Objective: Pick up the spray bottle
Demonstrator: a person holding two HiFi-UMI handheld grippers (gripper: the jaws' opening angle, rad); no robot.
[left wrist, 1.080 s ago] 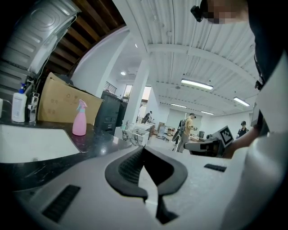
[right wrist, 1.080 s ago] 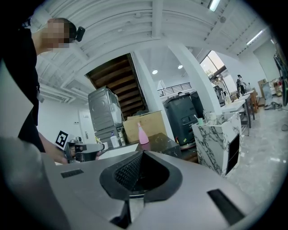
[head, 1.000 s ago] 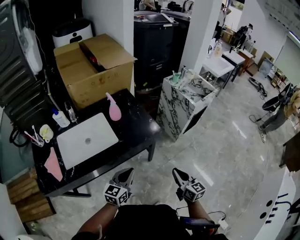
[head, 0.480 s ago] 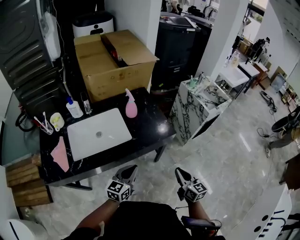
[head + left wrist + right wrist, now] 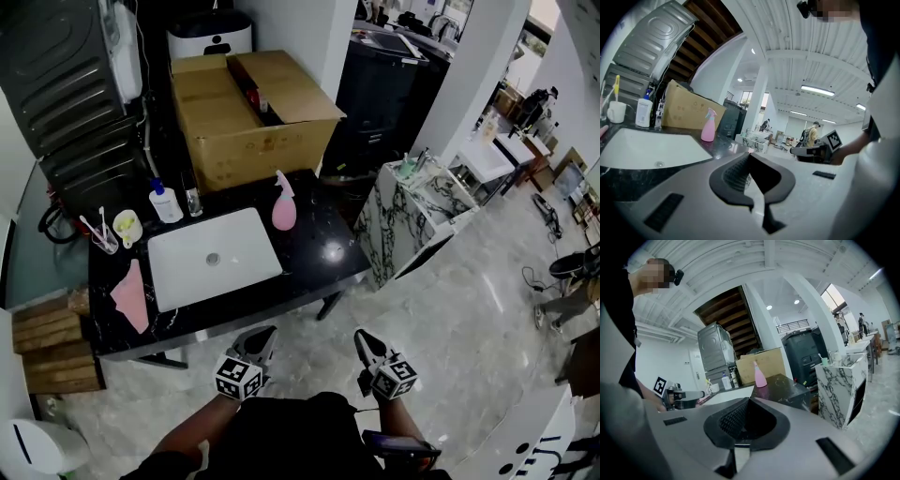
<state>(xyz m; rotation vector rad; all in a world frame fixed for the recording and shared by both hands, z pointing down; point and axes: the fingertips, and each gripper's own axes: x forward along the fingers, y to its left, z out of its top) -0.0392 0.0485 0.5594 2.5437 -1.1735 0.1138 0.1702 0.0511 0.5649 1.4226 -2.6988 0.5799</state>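
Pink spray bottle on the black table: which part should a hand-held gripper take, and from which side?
Probably the tapering body below the spray head of the spray bottle, approached level from the near side: it stands upright, with the cardboard box close behind and the white laptop to its front-left.

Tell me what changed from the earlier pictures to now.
The person has stepped closer to the black table. Nothing was gripped or released: left gripper and right gripper stay shut and empty; the pink plastic spray bottle stays upright beside the white laptop.
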